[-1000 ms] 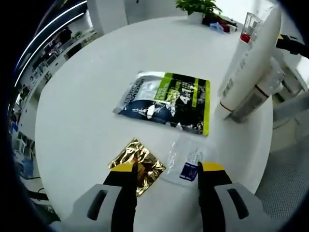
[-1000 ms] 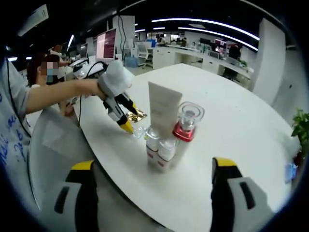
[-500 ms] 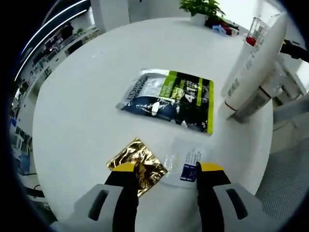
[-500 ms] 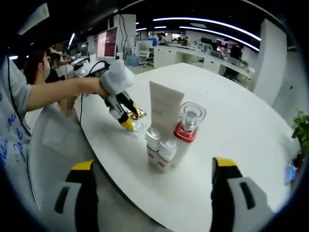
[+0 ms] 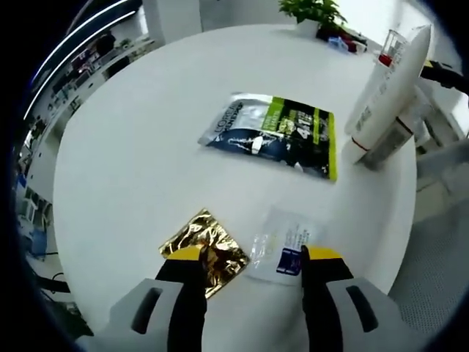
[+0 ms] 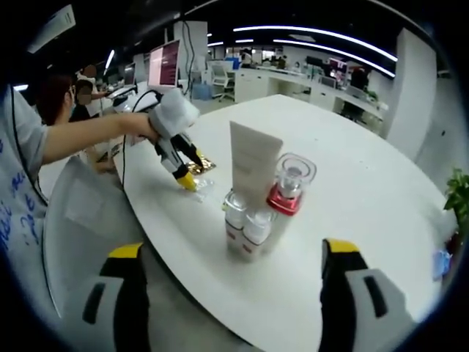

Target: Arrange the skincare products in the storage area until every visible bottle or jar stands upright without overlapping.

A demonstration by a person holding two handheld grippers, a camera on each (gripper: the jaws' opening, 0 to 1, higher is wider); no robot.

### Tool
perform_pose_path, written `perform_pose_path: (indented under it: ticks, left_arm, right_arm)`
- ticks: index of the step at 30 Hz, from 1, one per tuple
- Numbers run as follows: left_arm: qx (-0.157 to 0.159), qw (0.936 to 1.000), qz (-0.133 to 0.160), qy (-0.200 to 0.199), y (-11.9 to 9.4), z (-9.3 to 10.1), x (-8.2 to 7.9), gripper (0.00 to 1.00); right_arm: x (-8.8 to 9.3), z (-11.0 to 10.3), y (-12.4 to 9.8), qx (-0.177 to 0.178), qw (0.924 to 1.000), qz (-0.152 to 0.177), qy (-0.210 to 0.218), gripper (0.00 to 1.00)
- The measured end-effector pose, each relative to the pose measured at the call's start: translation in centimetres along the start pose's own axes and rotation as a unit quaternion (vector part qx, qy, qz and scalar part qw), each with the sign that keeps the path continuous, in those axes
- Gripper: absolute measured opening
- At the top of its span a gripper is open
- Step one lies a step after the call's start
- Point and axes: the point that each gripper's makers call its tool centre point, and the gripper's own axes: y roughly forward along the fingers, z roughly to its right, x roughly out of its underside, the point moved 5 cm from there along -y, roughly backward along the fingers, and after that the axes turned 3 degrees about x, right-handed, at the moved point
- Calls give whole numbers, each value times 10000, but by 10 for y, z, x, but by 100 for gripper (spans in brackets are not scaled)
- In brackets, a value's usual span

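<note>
Right gripper view showed the upright part of the job largely done: a tall white tube (image 6: 254, 163), a clear jar with a red collar (image 6: 289, 188) and 2 small white bottles (image 6: 245, 224) stood on end in a tight cluster at the centre of the frame, on the round white bench (image 6: 352, 183). They touched or nearly touched one another; whether any leaned on its neighbour could not be told. The right gripper (image 6: 231, 282) hung at the bottom of the frame, near the bench edge and apart from the cluster, its jaws spread wide with nothing between them.

In the left gripper view the same cluster sat at the upper right, the white tube (image 5: 385, 92) foremost. What remained lay flat: a dark and lime-green sachet (image 5: 275, 134) in the upper middle of the frame, a crumpled gold foil packet (image 5: 206, 249) at lower centre, and a clear sample sachet with a blue mark (image 5: 283, 242) just beside it. The left gripper (image 5: 253, 255) was low over these 2 small packets, jaws open, 1 tip at the gold foil and the other at the clear sachet, gripping neither as far as could be seen.

In my judgement the bottles and jar already met the goal, and only the flat packets were left to tidy without overlap.
</note>
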Motion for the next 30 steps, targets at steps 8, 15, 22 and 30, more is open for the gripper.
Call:
perform_pose_path:
  ticks: [8,15,22,30]
  left_arm:
    - [191,9990,-159,369,-7,-9,13,50]
    - [327,9961,-413,705,-14,-21,24,52]
    - [488,9890,-754,1176,-19,-29,35,58]
    - [589,9807,-1048,1540,-27,-38,47,56]
  right_arm:
    - [0,0,1,-21,10000,-16,-20,100]
    - [1,-1,0,-27,10000,-32,-36,100]
    - [1,-1,1,-33,10000,-46,-35,98]
    - [1,-1,2,-27,10000,-51,-19,98]
